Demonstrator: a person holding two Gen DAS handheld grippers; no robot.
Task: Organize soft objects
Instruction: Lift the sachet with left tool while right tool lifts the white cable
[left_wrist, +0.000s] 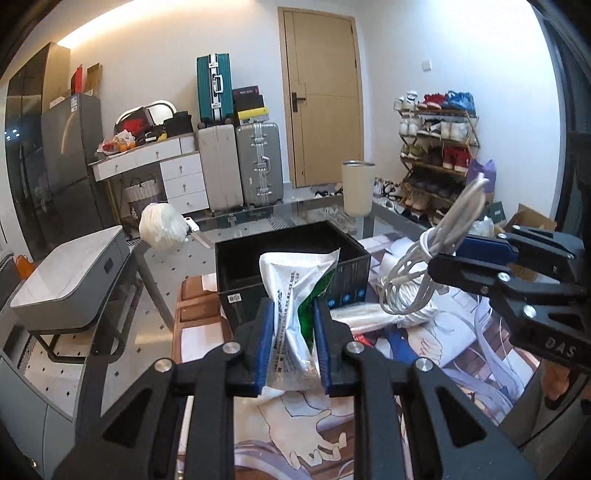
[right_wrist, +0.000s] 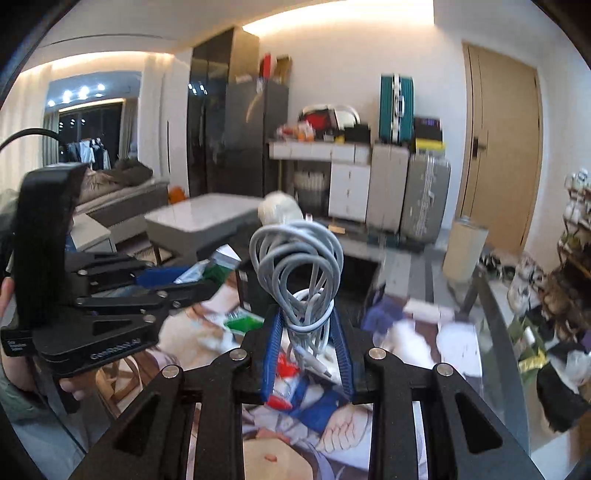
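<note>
My left gripper is shut on a white and green soft packet and holds it up just in front of an open black box. My right gripper is shut on a coiled white cable, lifted above the table. In the left wrist view the right gripper comes in from the right, with the cable level with the box's right side. In the right wrist view the left gripper is at the left with the packet.
A printed anime mat covers the glass table. A cream tumbler stands behind the box. A white wrapped bundle lies at the table's far left. A green and white packet lies on the mat. Suitcases and a shoe rack stand beyond.
</note>
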